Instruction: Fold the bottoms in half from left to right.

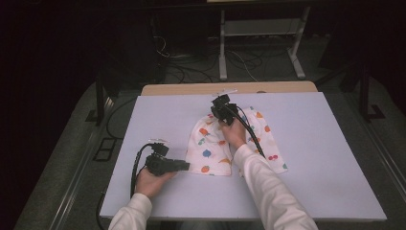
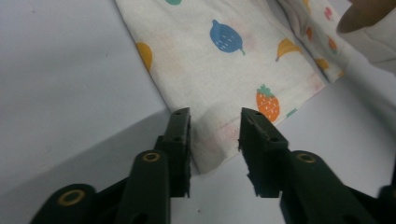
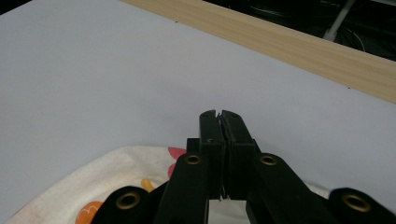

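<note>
The cloth [image 1: 225, 143], cream with printed coloured fruits, lies folded at the middle of the white table [image 1: 311, 167]. The left gripper [image 2: 215, 140], at the cloth's 7 o'clock corner, has its jaws apart around the hem. The right gripper [image 3: 219, 116], at 12 o'clock, is pressed together. The floor beyond is dark, with cables.

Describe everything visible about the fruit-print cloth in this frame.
The fruit-print cloth is a white, soft-looking fabric dotted with orange, blue, red and yellow fruit. It lies rumpled and partly folded on the white table, toward the middle. The left gripper straddles its near corner, with the hemmed edge between jaws that stand apart. The right gripper is at its far edge, jaws shut; whether they pinch fabric is unclear.
</note>
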